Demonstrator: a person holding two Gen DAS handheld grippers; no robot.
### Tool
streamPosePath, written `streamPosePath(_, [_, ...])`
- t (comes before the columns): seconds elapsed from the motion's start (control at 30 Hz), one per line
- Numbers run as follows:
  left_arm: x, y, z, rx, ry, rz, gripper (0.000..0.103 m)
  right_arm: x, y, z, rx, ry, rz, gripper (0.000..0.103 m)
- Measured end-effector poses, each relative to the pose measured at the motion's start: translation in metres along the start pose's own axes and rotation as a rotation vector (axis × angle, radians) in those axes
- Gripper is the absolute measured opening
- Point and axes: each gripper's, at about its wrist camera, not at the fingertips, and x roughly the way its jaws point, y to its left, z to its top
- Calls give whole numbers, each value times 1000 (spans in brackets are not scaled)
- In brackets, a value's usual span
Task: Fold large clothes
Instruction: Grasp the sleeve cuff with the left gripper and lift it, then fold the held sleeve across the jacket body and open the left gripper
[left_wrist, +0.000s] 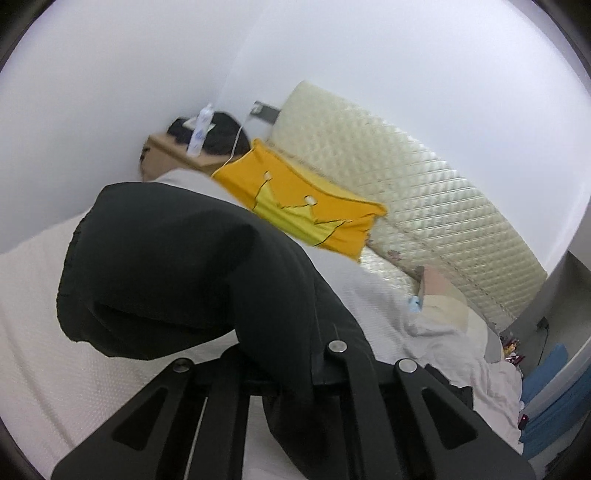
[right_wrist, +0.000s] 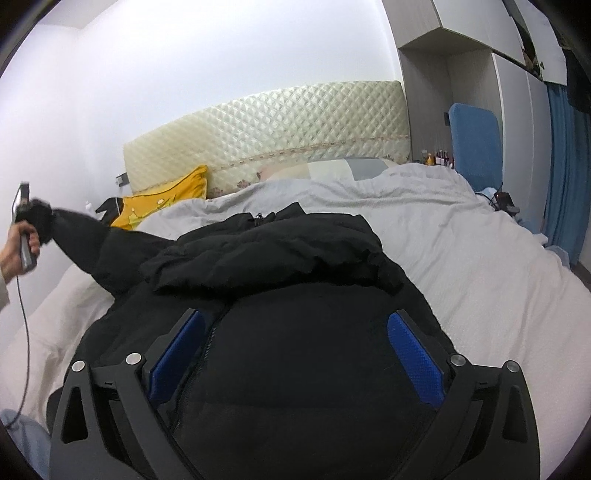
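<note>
A large black hooded jacket (right_wrist: 280, 295) lies on the bed, hood toward the headboard. My right gripper (right_wrist: 295, 332) is open just above its body, blue pads (right_wrist: 177, 347) spread wide and empty. My left gripper (left_wrist: 280, 354) is shut on the jacket's sleeve (left_wrist: 166, 266) and holds it lifted off the bed; the cloth hides its fingertips. In the right wrist view the left gripper (right_wrist: 33, 221) shows at far left, in a hand, with the sleeve (right_wrist: 92, 240) stretched out sideways from the jacket.
The bed has a pale grey cover (right_wrist: 461, 266) and a cream quilted headboard (right_wrist: 277, 129). A yellow crown pillow (left_wrist: 306, 206) lies near the headboard. A nightstand (left_wrist: 173, 155) with a bottle stands beyond. A blue chair (right_wrist: 476, 144) stands at the bed's right side.
</note>
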Motion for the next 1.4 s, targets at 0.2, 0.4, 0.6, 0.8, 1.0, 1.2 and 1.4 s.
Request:
streamPosePath(0.2, [-32,-67,-1,129,-61,-31,6,-16,-12,4,4,-34,25,101])
streamPosePath(0.4, [-56,-137,-17,289,-83,-74,6,-29,-28,8,18,-60,50,103])
streamPosePath(0.6, [-71,-199,-43,364,-86,-146,6,-35,-39,10,20,-81,40,103])
streamPosePath(0.8, [-70,-250,-73,378,-54,-208,6,-45,-47,11,22,-109,48,103])
streamPosePath(1.0, [-65,-298,-123,435,-6,-252,7,-50,-65,12,74,-123,61,103])
streamPosePath(1.2, [-51,-335,-184,514,62,-300,7,-51,-77,13,106,-120,72,103])
streamPosePath(1.4, [-32,-355,-249,585,151,-356,8,-49,-78,12,88,-136,27,103])
